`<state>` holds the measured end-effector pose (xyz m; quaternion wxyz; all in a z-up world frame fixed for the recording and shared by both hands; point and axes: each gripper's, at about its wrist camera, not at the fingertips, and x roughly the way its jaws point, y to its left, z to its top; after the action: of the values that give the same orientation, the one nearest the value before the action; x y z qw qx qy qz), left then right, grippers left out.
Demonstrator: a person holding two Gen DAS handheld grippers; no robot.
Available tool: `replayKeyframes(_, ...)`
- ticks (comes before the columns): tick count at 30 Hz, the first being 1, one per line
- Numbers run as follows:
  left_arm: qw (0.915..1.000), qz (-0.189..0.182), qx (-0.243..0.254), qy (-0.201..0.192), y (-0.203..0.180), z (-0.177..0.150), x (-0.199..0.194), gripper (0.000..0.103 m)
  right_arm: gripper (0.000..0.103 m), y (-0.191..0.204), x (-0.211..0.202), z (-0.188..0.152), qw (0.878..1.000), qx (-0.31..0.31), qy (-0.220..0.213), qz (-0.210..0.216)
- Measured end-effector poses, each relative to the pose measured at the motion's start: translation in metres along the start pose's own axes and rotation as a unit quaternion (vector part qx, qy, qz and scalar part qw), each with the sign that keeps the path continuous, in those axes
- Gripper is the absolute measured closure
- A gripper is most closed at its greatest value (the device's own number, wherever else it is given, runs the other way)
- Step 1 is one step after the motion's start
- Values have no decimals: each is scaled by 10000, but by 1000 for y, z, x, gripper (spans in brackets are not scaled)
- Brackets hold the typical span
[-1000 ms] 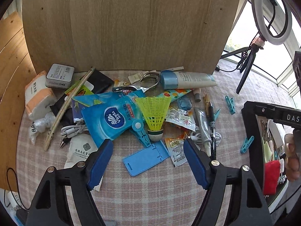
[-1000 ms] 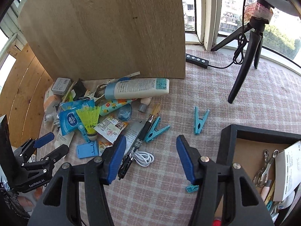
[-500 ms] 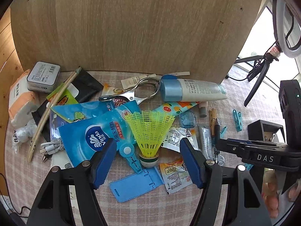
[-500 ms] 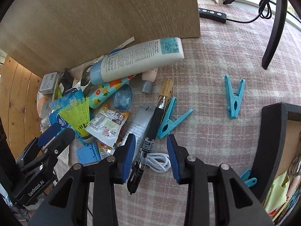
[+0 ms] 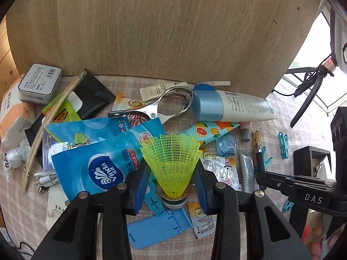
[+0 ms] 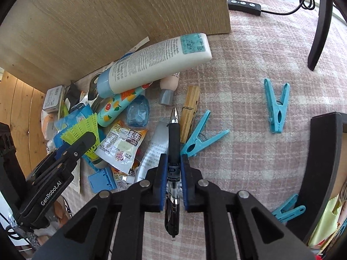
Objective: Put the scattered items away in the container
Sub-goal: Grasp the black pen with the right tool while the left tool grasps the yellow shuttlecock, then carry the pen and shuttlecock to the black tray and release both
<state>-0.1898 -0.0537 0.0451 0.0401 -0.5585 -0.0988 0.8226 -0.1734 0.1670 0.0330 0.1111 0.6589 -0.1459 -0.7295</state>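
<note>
My left gripper [image 5: 172, 173] is closed around a yellow-green shuttlecock [image 5: 172, 162] that stands on its cork in the pile, pads touching its skirt on both sides. My right gripper [image 6: 174, 166] is shut on a black pen [image 6: 174, 143] lying on the checked cloth, tip pointing away. The black container [image 6: 321, 156] stands at the right, with items inside. The left gripper also shows in the right wrist view [image 6: 86, 138] on the shuttlecock [image 6: 80, 130].
A pile lies by the wooden board [image 5: 162, 32]: lotion tube [image 6: 156, 62], blue tissue pack [image 5: 97, 166], metal clamp [image 5: 151, 110], snack sachets [image 6: 121, 145], blue phone stand [image 5: 158, 225], tin [image 5: 40, 83]. Blue pegs [image 6: 277, 106] and a wooden peg [image 6: 190, 110] lie near the pen.
Both grippers moved forward and down into the pile. The left closed around the shuttlecock. The right closed on the black pen.
</note>
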Motion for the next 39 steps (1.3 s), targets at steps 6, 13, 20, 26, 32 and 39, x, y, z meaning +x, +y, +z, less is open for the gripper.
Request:
replayKeyframes(6, 9998, -46, 26, -186, 5, 0, -18, 78, 91, 2, -16, -7, 9998, 31, -101, 142)
replayKeyframes(13, 9987, -225, 259, -378, 2, -4, -42, 80, 91, 0, -29, -13, 9994, 2, -300, 150)
replayKeyframes(20, 9954, -567, 451, -624, -10, -15, -79, 80, 91, -17, -68, -23, 9981, -74, -493, 349)
replayKeyframes(26, 9890, -1007, 866, -646, -45, -29, -104, 80, 92, -17, -97, -39, 9968, -80, -682, 407)
replayKeyframes(32, 9769, -1482, 1432, -559, -109, -54, -119, 80, 91, -67, -147, -68, 9954, 163, -910, 233)
replayKeyframes(39, 9612, -1952, 1926, -310, -190, -80, -115, 80, 91, -139, -194, -99, 9901, 689, -1207, -205)
